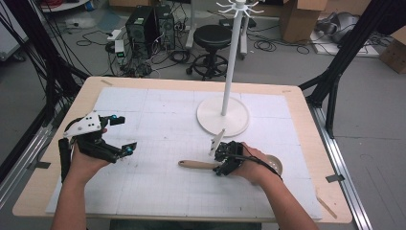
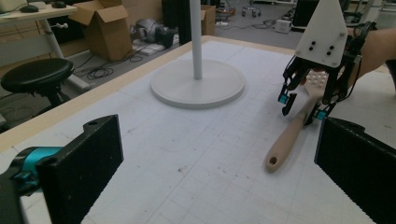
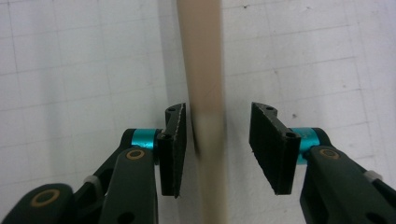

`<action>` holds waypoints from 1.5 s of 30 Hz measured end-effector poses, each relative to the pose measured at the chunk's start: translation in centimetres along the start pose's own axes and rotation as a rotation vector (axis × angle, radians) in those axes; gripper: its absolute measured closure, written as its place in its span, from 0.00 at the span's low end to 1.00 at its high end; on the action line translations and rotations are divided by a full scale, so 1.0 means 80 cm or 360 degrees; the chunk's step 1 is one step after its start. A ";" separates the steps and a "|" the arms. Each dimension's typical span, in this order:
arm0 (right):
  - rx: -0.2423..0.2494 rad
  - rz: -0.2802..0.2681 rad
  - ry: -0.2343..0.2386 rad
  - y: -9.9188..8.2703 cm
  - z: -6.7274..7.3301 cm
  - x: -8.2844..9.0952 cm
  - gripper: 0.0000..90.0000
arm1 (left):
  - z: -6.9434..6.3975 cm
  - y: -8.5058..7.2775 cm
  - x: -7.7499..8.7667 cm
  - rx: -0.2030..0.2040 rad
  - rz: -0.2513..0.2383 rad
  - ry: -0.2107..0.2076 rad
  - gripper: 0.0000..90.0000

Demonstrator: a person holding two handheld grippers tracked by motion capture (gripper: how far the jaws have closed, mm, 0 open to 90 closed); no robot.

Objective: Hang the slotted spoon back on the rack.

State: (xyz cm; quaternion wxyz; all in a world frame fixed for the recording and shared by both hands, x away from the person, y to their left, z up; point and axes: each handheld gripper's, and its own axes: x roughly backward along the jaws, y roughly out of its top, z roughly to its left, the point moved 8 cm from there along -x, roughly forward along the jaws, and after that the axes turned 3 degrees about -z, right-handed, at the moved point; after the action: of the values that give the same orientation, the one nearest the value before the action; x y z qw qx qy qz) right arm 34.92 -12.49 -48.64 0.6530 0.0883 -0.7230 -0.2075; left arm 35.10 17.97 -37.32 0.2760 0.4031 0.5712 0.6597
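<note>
We had the right gripper [image 1: 221, 167] open astride the wooden brush [image 1: 196, 164], which lay on the table [image 1: 158, 143] handle pointing left; one pad touched, the other apart. The left gripper [image 1: 122, 135] waited open, far left

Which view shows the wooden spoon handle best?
The left gripper view: the whole wooden handle lies there, end hole included. The right gripper view shows a close stretch between the right tongs; the high view shows it small.

Even, soft overhead light keeps the white tabletop [image 1: 158, 191] bright without glare, and shadows stay faint. All views look soft and grainy; the close wooden handle [image 3: 201, 70] blurs in the right gripper view.
</note>
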 end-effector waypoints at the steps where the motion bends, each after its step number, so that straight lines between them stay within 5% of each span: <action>1: 0.0001 0.0013 0.0003 -0.001 0.000 0.000 0.64 | 0.000 0.000 0.000 0.0001 -0.0001 0.0000 0.02; 15: -0.0015 -0.0021 0.0125 0.000 0.002 -0.002 0.82 | -0.001 0.001 0.000 -0.0003 -0.0008 -0.0003 0.02; 24: 0.0009 -0.0022 0.0116 -0.001 0.004 0.001 0.84 | -0.001 0.002 0.001 -0.0009 -0.0018 0.0004 0.02; 28: 0.0001 -0.0102 0.0113 0.004 0.005 0.014 0.84 | 0.000 0.002 0.001 -0.0009 -0.0016 0.0004 0.02; 45: -0.0123 -0.0737 -0.0041 0.018 -0.020 0.127 0.84 | 0.000 0.003 0.001 -0.0013 -0.0017 0.0018 0.02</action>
State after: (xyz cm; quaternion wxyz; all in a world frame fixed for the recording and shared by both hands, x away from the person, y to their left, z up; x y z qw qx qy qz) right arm 35.36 -15.57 -38.74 0.5814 0.2242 -0.6833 -0.3805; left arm 35.03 18.00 -37.07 0.2781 0.3951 0.5721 0.6627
